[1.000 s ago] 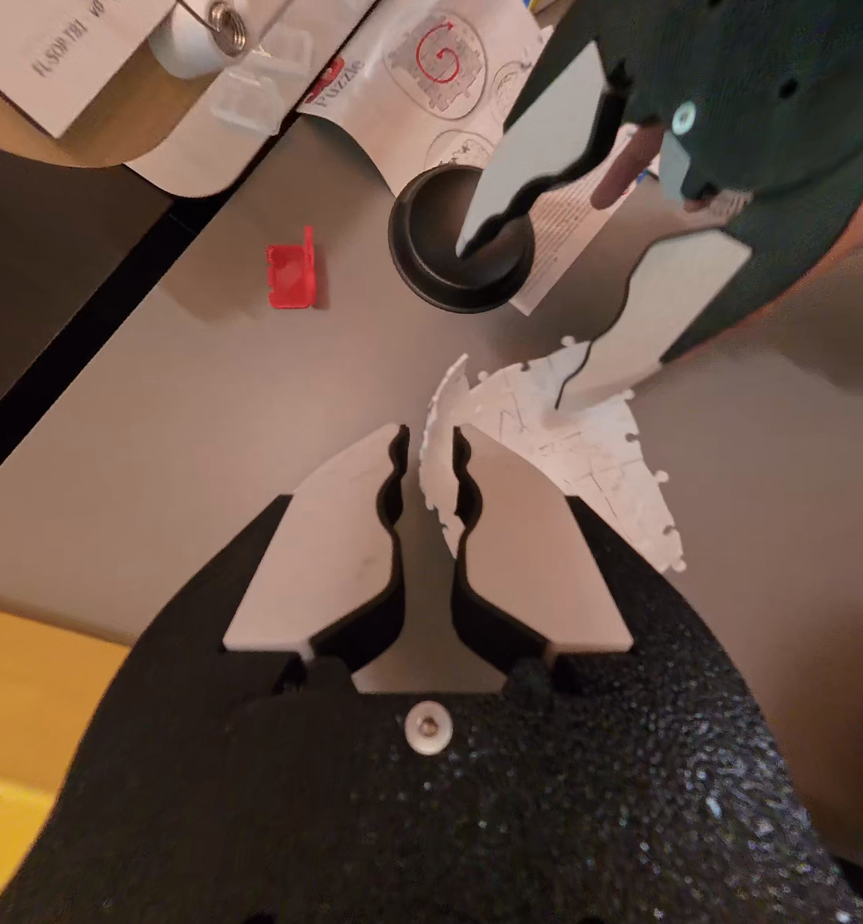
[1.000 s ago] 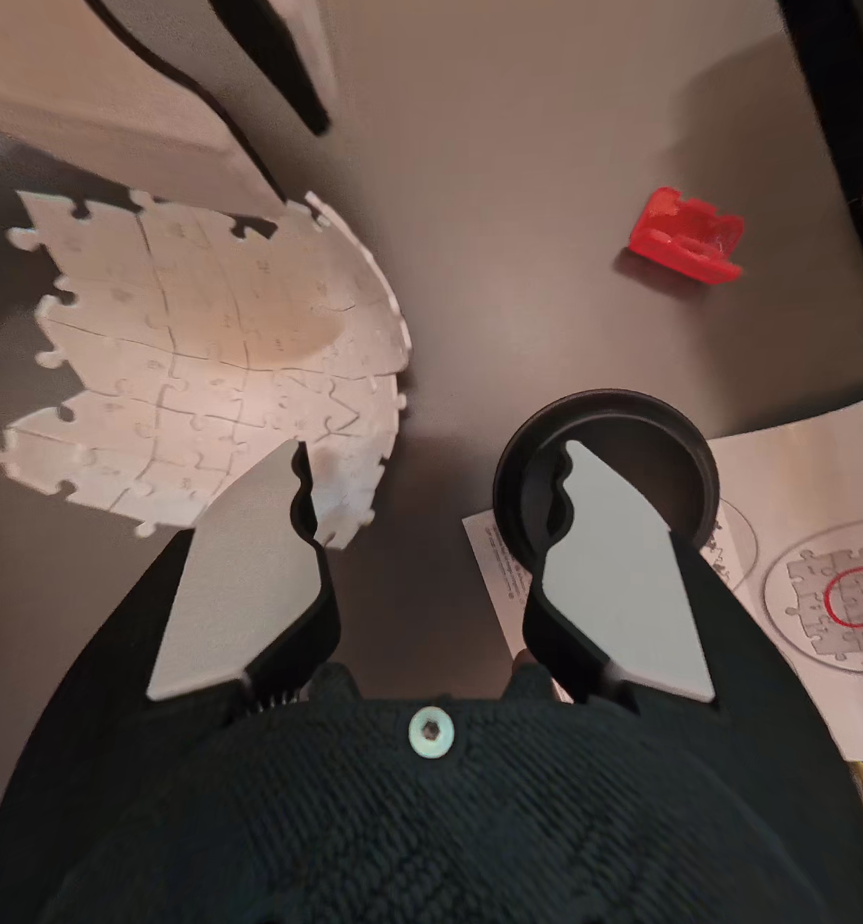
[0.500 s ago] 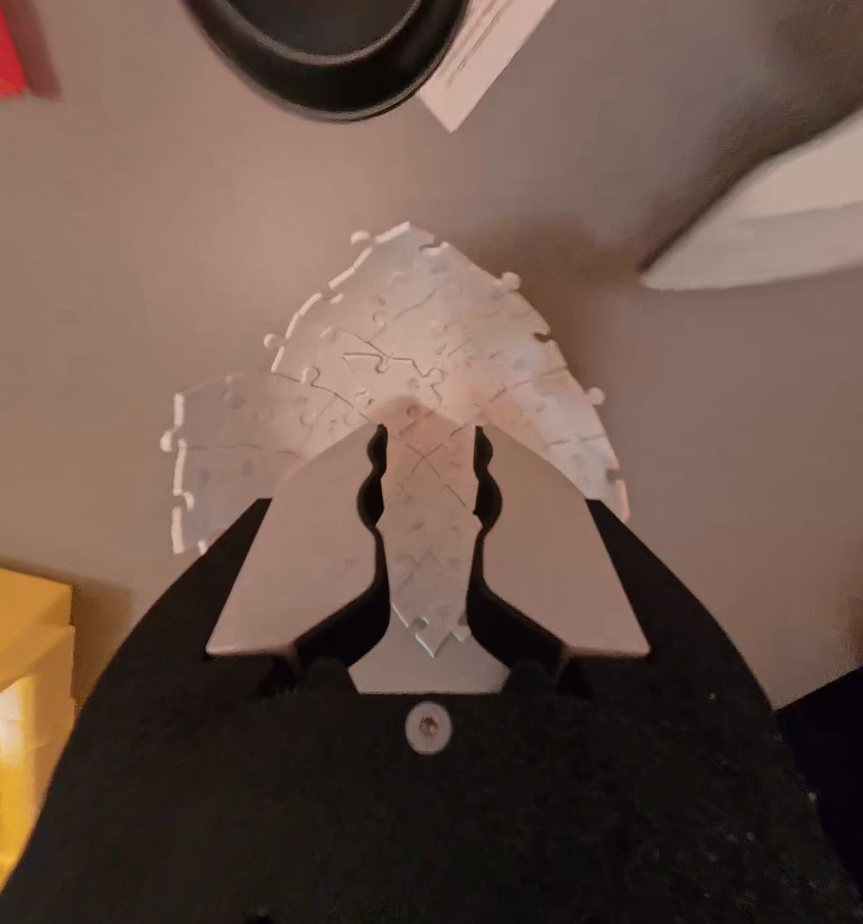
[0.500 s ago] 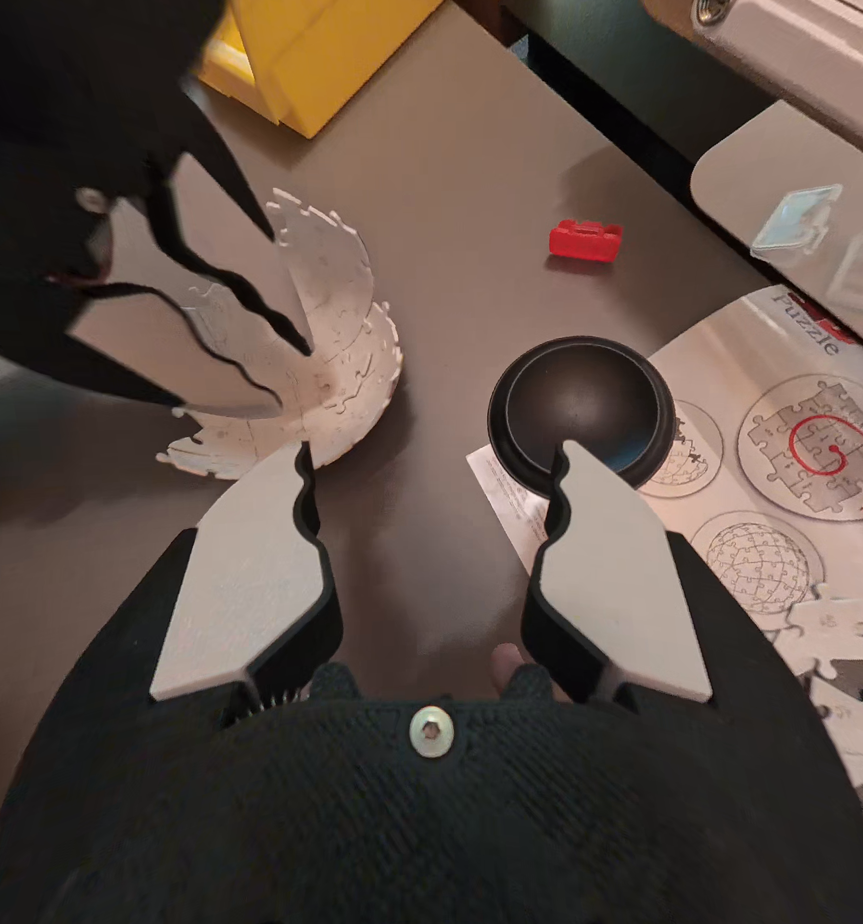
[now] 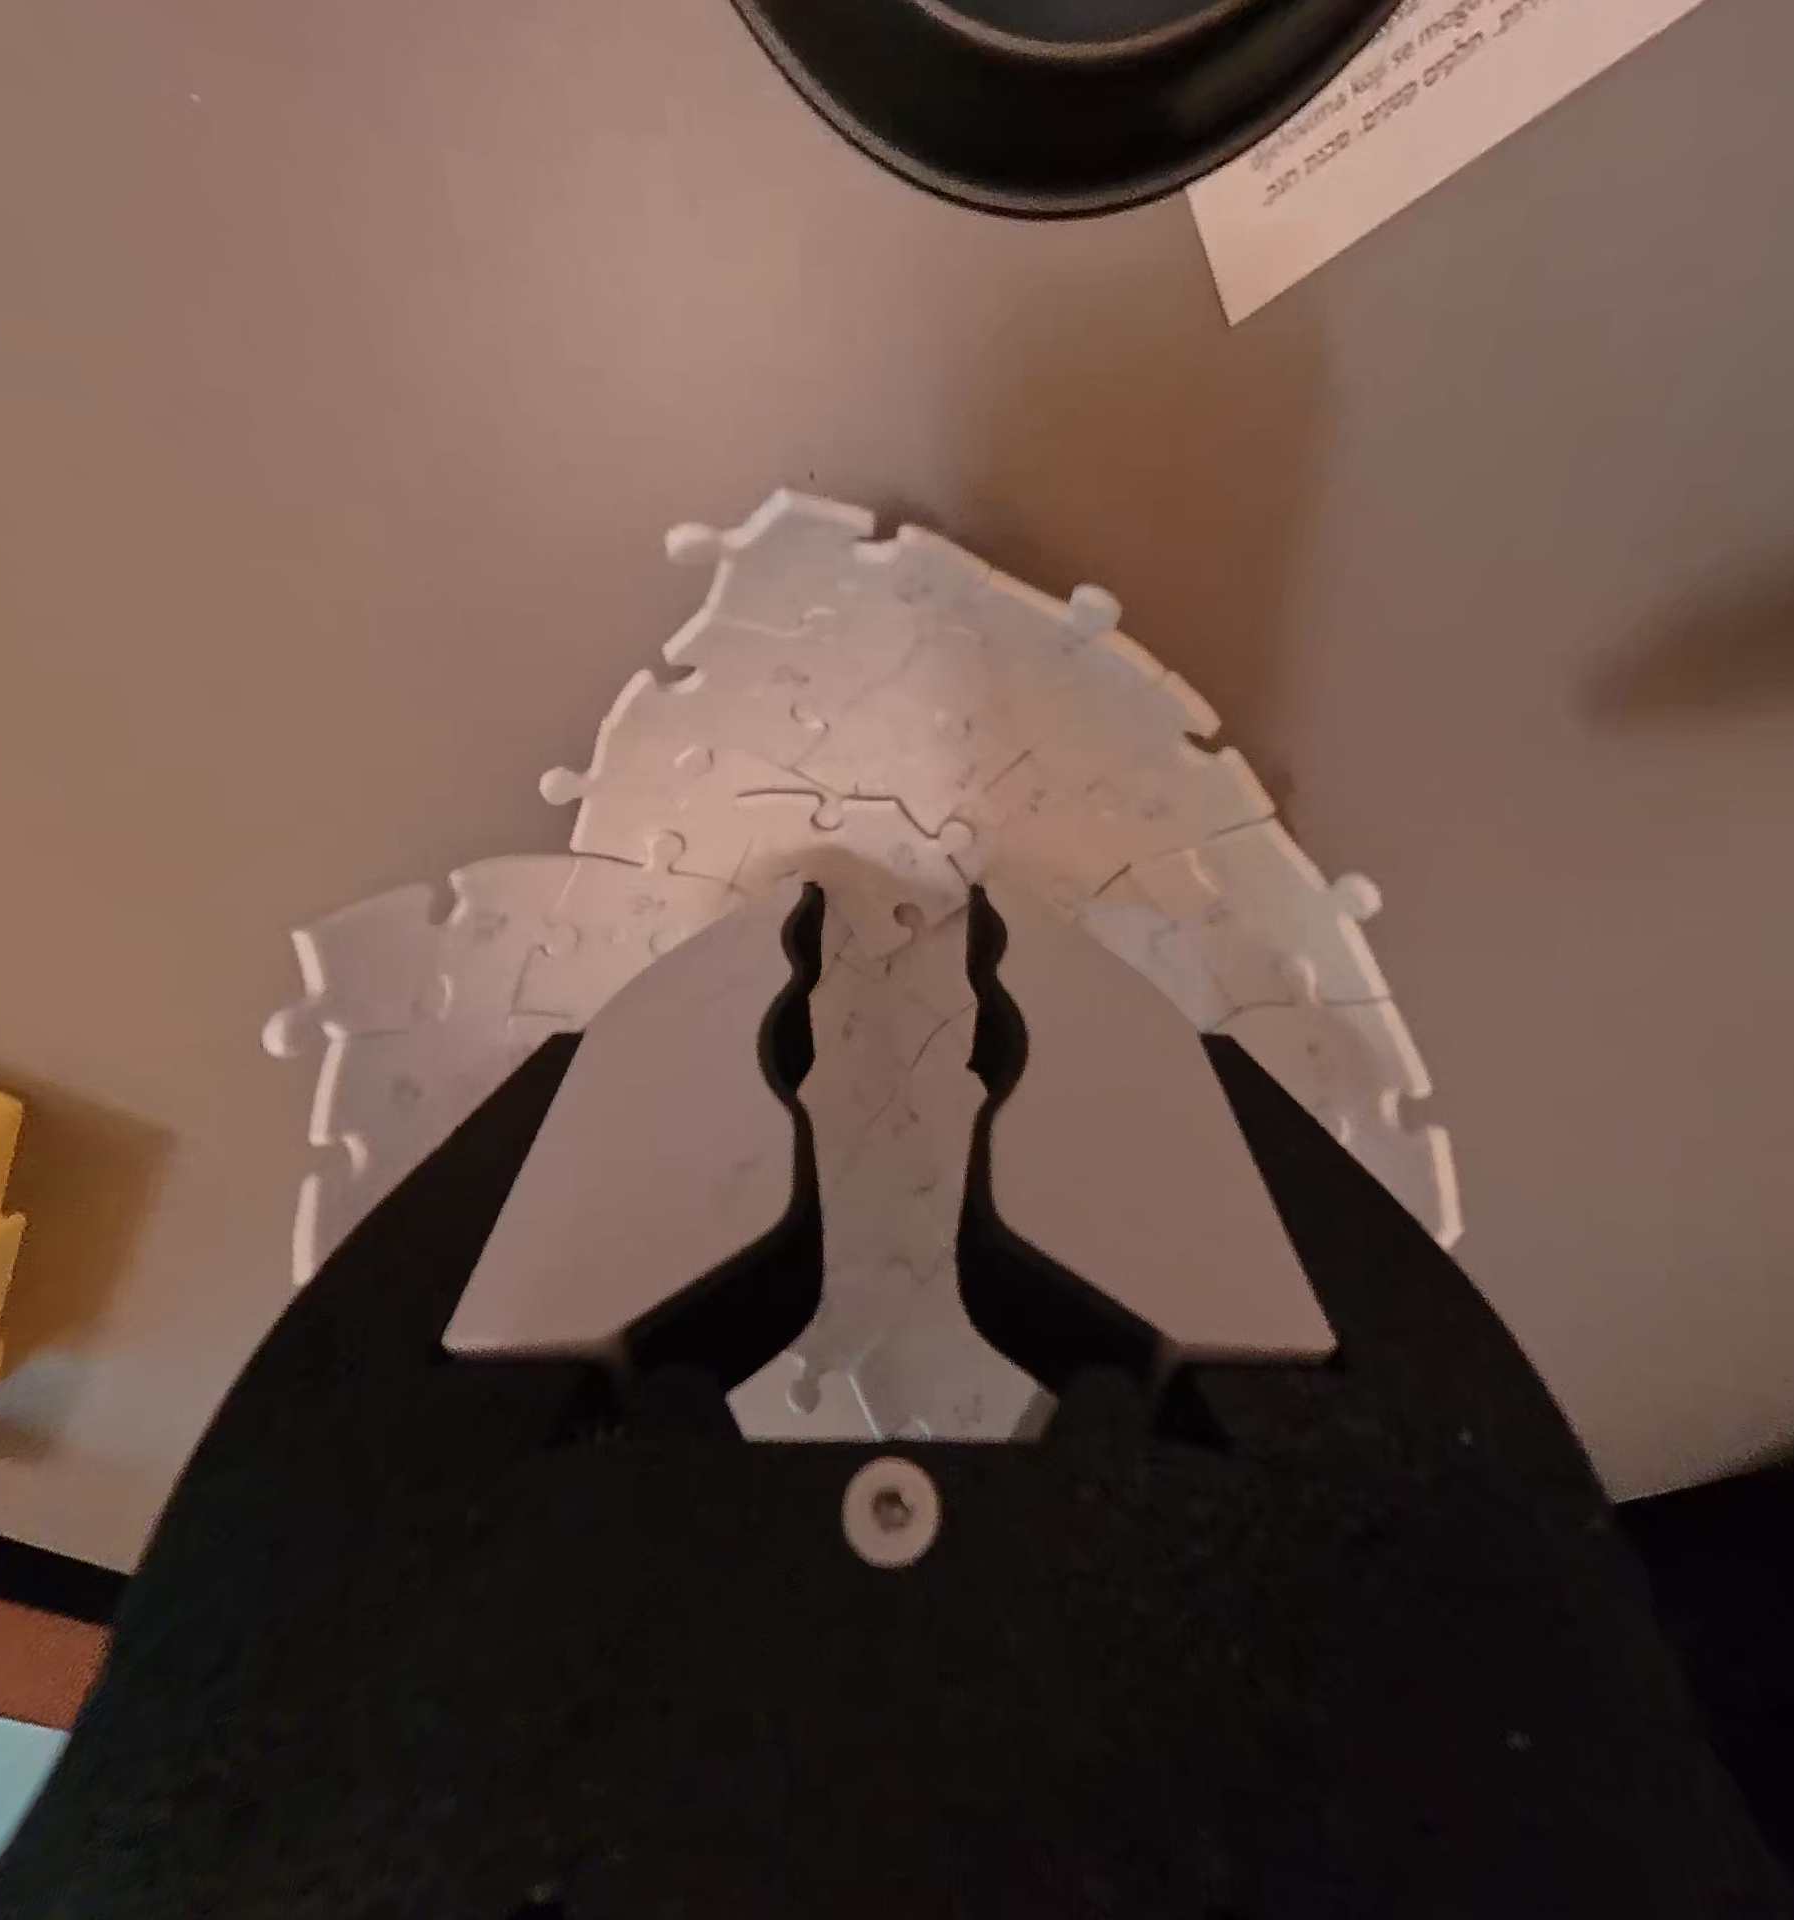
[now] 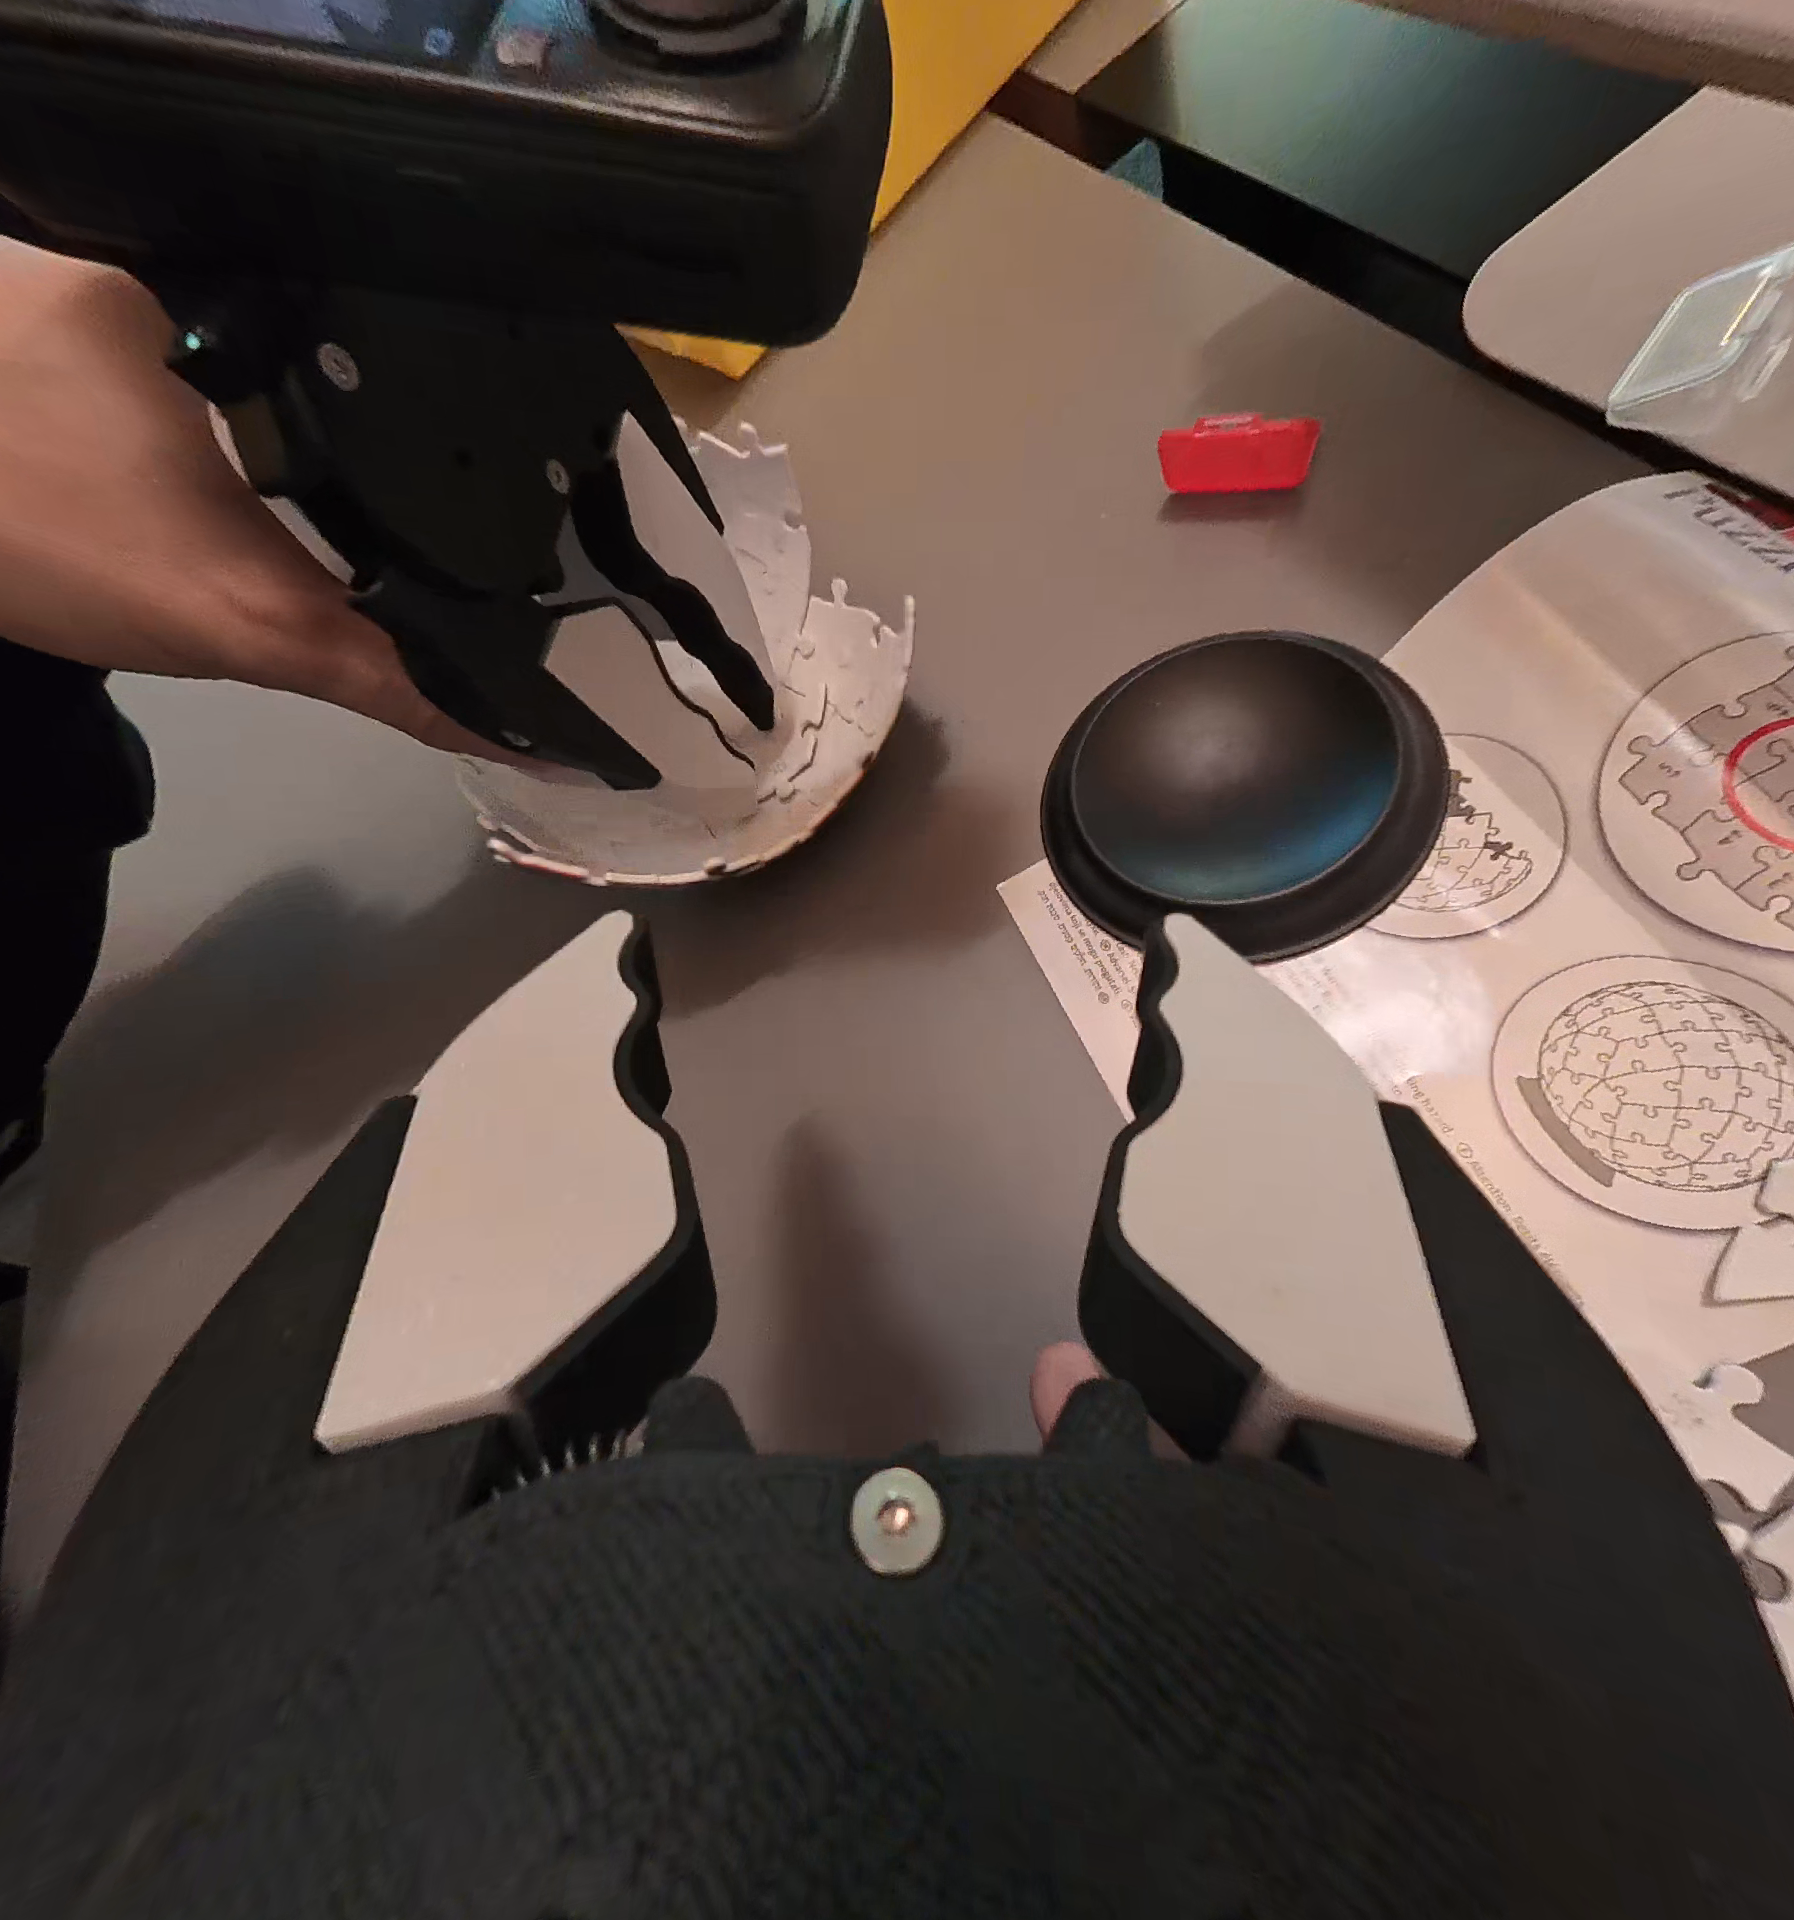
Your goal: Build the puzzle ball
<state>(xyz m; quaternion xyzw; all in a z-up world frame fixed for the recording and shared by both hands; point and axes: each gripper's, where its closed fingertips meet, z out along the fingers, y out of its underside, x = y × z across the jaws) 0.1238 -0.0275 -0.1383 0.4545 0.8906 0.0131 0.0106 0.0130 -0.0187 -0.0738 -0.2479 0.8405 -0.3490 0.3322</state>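
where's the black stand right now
In the right wrist view the black stand sits on the grey table, just beyond the right gripper's right fingertip, overlapping the instruction sheet, with the half-built puzzle shell to its left.

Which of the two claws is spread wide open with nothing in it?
The right claw: its fingers gape over bare table. The left claw is nearly closed, reaching into the white puzzle shell.

The left tool (image 5: 891, 914) covers the near part of the puzzle shell (image 5: 934, 727); ahead, the black stand (image 5: 1028, 125) runs off the top edge.
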